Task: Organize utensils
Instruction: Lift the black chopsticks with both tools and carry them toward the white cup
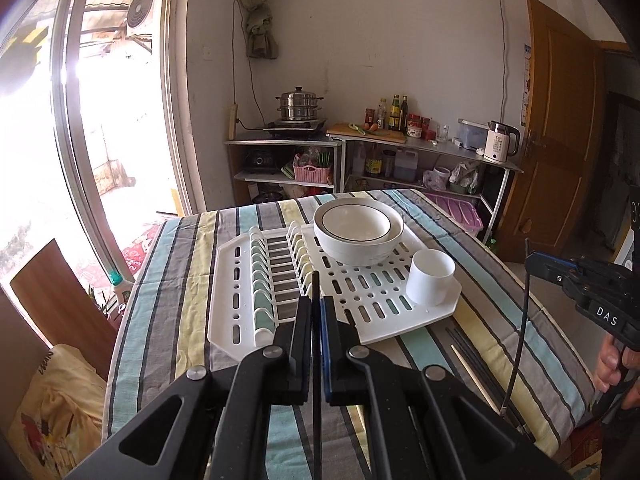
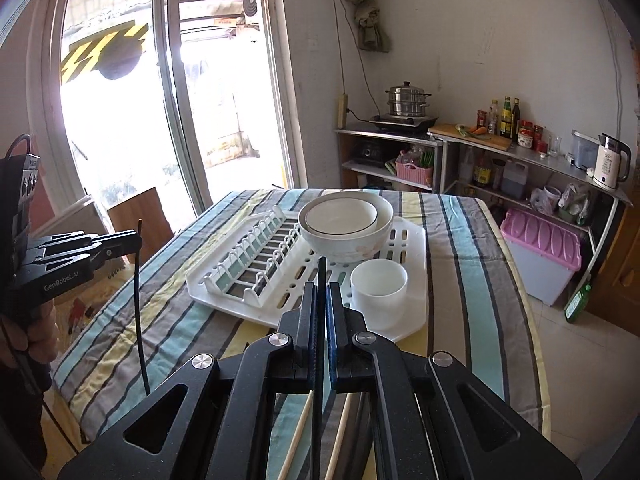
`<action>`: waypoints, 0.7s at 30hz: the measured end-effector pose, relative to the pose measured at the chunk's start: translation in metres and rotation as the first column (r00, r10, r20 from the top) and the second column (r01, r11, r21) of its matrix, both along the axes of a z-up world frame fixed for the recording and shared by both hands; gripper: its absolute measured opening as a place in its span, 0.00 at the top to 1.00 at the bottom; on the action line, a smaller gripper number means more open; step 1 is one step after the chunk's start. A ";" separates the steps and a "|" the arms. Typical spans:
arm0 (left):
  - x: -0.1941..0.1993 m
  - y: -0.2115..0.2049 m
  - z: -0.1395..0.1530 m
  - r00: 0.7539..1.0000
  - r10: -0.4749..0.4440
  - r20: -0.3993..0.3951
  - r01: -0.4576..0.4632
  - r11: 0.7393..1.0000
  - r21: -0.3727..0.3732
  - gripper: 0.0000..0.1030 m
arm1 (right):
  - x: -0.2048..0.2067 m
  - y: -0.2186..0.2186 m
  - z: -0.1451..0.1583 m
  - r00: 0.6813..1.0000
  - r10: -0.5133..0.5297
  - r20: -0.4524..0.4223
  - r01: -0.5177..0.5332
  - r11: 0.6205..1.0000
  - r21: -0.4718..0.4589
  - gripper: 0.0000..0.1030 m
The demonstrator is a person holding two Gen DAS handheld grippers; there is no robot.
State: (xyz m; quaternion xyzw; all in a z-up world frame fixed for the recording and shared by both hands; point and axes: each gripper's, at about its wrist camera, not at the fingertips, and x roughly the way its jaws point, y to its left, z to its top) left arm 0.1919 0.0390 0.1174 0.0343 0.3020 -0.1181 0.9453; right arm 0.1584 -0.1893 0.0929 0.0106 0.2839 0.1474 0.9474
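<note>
While each wrist view shows its own jaws pressed on a dark chopstick, only the other view shows that stick's full length. The left gripper (image 1: 316, 312) clamps a chopstick (image 1: 316, 380) that hangs nearly upright over the table's left edge, seen from the right camera. The right gripper (image 2: 322, 296) pinches another (image 2: 320, 360), held above spare chopsticks (image 2: 298, 436) on the striped cloth (image 2: 472, 248). Beyond sit the rack (image 2: 412, 236), cup (image 2: 378, 282) and stacked bowls (image 2: 344, 220).
</note>
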 end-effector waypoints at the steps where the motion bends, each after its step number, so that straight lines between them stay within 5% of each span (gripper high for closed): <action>1: -0.004 0.001 0.003 1.000 0.002 0.007 -0.002 1.000 -0.004 0.96 | -0.004 0.000 0.002 1.000 -0.001 0.011 0.001 1.000 0.000 0.96; 21: -0.031 0.003 0.030 0.998 0.009 0.056 -0.006 0.999 -0.041 0.97 | -0.027 -0.012 0.022 0.996 -0.001 0.091 -0.001 1.000 0.022 0.96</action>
